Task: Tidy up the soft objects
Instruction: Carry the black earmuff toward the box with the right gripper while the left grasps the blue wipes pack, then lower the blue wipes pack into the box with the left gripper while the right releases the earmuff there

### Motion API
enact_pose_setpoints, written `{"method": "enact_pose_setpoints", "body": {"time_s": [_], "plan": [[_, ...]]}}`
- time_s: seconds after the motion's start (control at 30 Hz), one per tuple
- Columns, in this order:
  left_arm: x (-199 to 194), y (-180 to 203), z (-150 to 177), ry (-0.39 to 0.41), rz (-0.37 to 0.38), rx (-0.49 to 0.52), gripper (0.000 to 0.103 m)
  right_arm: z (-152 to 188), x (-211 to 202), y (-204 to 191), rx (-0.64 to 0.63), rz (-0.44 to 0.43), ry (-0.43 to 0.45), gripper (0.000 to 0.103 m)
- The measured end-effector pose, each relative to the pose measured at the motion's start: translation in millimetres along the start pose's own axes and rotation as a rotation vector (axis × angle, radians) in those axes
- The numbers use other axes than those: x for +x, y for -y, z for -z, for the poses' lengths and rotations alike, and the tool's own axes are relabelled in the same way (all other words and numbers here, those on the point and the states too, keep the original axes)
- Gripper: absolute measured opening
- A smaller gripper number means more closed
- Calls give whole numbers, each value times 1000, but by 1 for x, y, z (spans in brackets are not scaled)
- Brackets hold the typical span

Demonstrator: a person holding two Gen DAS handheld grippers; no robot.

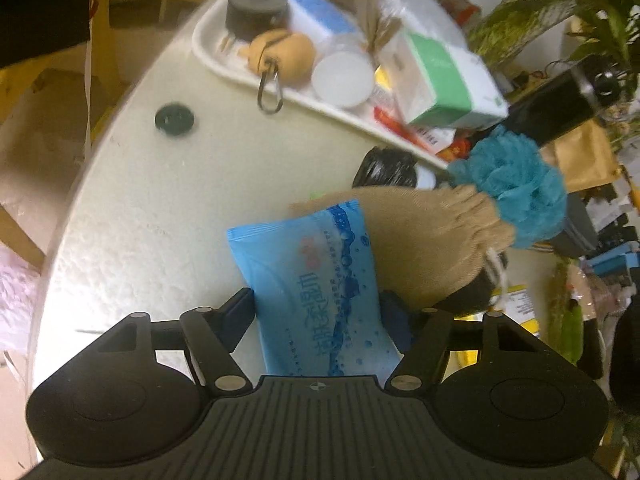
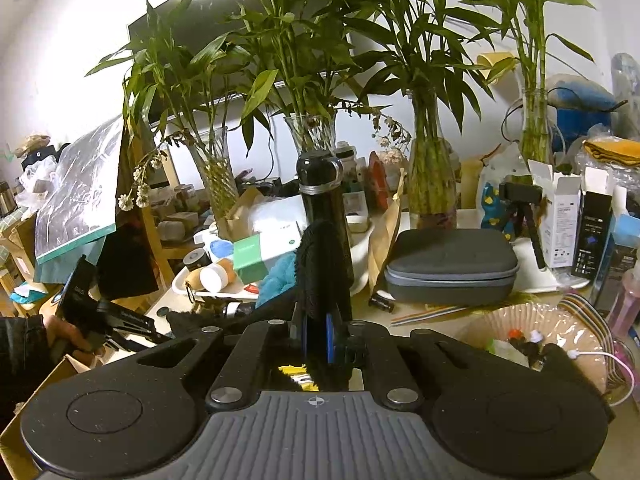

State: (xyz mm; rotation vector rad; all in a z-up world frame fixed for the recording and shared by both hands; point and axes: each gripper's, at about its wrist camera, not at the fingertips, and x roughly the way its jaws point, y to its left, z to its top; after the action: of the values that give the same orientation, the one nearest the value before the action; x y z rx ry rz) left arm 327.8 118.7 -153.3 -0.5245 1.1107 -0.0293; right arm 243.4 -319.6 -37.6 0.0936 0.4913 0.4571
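- The left gripper (image 1: 318,312) grips a blue plastic pack of wet wipes (image 1: 316,280) between its two black fingers; the pack stands on edge and reaches forward past the fingertips.
- Just right of that pack and touching it, a tan cloth drawstring pouch (image 1: 424,240) lies over a dark object.
- Ahead and to the right of the pouch, a teal mesh bath puff (image 1: 516,178) touches its gathered end.
- Ahead of the pouch sits a crumpled black plastic bag (image 1: 386,168).
- All of this rests on a white round table (image 1: 132,216); a small dark round cap (image 1: 174,119) lies ahead and to the left.
- Farther ahead, a white oval tray (image 1: 218,62) holds a tan plush toy with a metal clip (image 1: 286,54), a dark round lid, a white lid and a green and white box (image 1: 448,80).
- The right gripper (image 2: 318,320) is closed narrowly on a black fuzzy cloth (image 2: 320,264) that rises upright between its fingers.
- Ahead of it stands a black metal bottle (image 2: 322,188); to the right lies a grey zipped case (image 2: 450,266).
- Farthest off, bamboo stems stand in glass vases (image 2: 430,184).
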Motion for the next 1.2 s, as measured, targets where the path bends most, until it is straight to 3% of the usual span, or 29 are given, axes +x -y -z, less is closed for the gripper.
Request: {"method": "enact_pose_setpoints", "body": {"time_s": [0.17,0.47,0.93,1.2], "plan": [[-26,8,-3,54,22,20,67,-2,-9,-4,5,-8,12,11],[-89,41,5,144,25,162,67,-6,-43,-22,-11,-38,54,11],[-174,81,44,170,111,281,67,11,-92,-55,-16,-107,69,11],[-197,102,77,161,136,351,67,24,-107,-69,-38,-159,46,11]]}}
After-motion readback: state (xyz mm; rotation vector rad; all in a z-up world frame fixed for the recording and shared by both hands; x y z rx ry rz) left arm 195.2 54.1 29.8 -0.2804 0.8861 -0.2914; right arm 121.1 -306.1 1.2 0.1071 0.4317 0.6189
